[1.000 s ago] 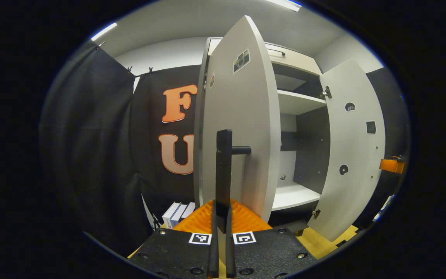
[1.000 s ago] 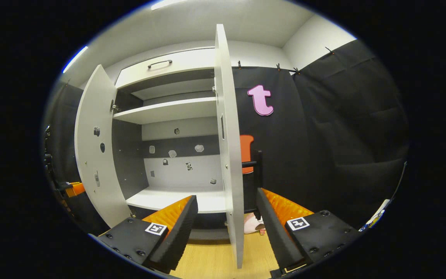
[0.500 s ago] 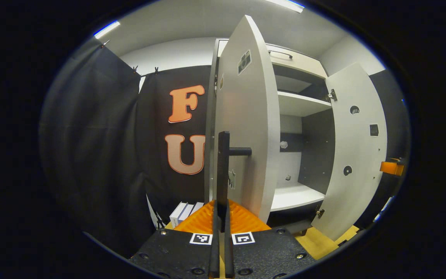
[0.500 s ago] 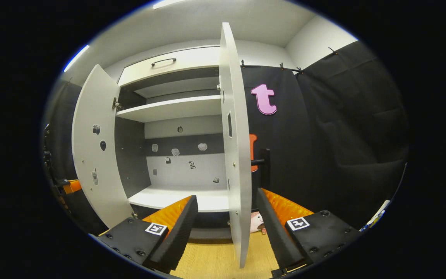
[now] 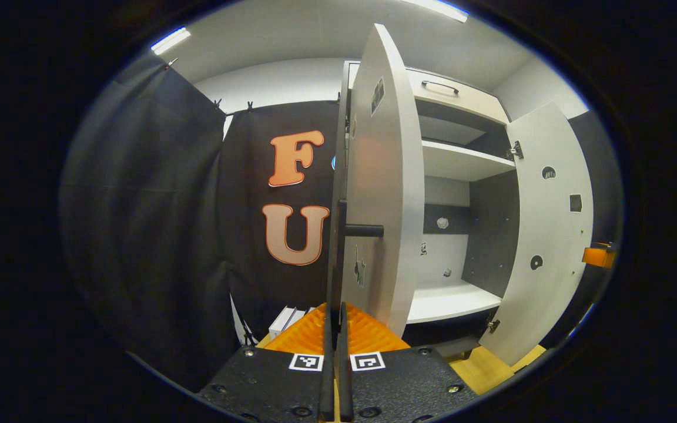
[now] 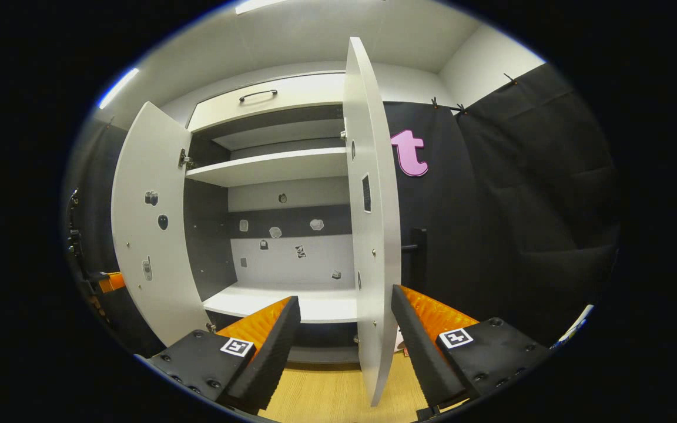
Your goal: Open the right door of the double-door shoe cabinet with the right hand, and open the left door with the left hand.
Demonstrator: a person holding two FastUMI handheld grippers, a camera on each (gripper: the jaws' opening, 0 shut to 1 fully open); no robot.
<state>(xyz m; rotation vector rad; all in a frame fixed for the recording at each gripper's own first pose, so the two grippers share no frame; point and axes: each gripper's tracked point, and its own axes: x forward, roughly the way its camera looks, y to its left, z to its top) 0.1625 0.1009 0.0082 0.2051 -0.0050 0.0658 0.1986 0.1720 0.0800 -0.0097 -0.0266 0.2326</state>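
Between the left gripper's [image 5: 334, 329] pressed-together fingers stands the black handle [image 5: 342, 258] of the left door [image 5: 379, 194], swung wide. Ahead, the right gripper [image 6: 344, 335] is spread, straddling the edge of the right door [image 6: 374, 235] without touching it.

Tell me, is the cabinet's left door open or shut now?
Open. In the left gripper view the left door stands swung out from the cabinet, baring its shelves, and the left gripper is shut on the door's handle.

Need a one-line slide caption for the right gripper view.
Right claw open, straddling the edge of the swung-out right door; left door also open, shelves bare.
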